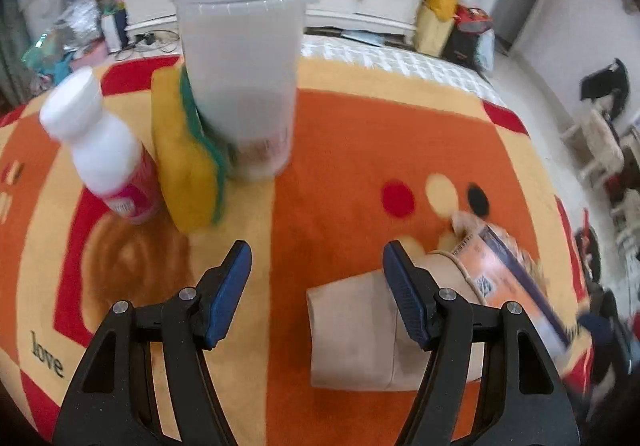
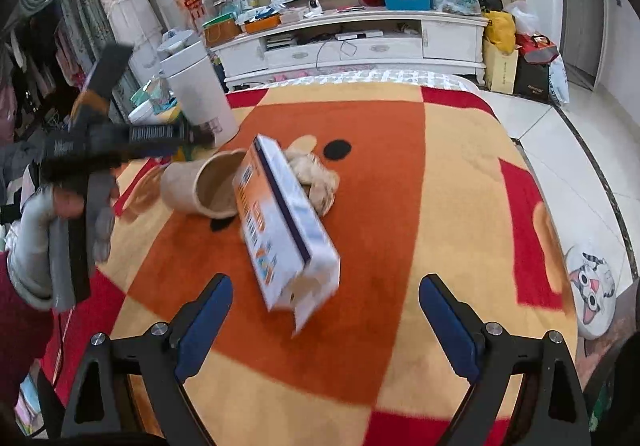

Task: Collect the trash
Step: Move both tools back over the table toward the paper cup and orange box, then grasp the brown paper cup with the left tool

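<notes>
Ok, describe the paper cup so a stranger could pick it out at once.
Start at the table under the orange, yellow and red blanket. Near its middle lies a white-and-orange carton. The brown paper cup lies tipped on its side just beside it, open mouth toward the carton, the only plain brown item there.

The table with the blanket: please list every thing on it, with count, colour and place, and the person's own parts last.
Bin: one, white, far end.
Sponge: one, yellow and green, leaning on the bin.
Bottle: one, white with pink label, left of the sponge.
Paper cup: one, brown, lying on its side.
Carton: one, white and orange, beside the cup.
Crumpled paper: one, beige, behind the carton.
Left gripper: open, empty.
Right gripper: open, empty.
</notes>
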`<state>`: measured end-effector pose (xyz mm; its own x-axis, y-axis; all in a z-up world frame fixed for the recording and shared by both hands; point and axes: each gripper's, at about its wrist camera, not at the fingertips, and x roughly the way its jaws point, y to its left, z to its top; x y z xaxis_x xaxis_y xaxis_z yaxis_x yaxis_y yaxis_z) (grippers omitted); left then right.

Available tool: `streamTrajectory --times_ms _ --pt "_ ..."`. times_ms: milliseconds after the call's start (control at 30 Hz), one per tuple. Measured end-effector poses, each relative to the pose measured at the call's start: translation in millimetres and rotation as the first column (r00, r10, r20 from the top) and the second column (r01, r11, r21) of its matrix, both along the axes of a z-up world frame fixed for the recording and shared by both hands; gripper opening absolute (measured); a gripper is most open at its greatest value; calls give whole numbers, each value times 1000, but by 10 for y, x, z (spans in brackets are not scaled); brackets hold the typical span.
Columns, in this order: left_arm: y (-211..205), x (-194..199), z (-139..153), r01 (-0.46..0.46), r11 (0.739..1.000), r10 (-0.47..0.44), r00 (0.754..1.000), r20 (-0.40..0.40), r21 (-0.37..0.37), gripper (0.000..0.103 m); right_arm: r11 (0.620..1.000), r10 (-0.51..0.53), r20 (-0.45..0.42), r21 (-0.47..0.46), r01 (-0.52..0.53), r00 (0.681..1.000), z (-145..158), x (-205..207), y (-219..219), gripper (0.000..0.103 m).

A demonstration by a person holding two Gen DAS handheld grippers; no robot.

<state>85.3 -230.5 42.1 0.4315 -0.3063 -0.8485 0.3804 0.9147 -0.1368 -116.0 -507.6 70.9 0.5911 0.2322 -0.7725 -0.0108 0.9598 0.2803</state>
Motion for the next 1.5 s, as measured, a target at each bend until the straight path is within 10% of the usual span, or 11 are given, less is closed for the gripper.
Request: streamTrajectory --times_ms 267,500,933,1167,1500 --pt "582 -840 -136 133 989 -143 967 -212 -62 67 996 -29 -51 80 33 998 -198 207 -83 93" --pt "752 -1443 47 211 972 -225 964 -144 -107 67 998 -38 -115 42 43 993 -305 150 -104 93" --pt "212 -1294 151 202 949 -246 955 -167 -243 72 996 -51 -92 66 57 994 -173 46 -306 93" --pt "-158 -1354 -71 256 955 -285 931 -226 -150 72 994 -59 -94 86 67 994 -222 -3 -390 93" --pt "556 -1285 70 98 987 -120 977 -178 -131 67 997 41 -64 65 -37 997 -163 197 -194 93"
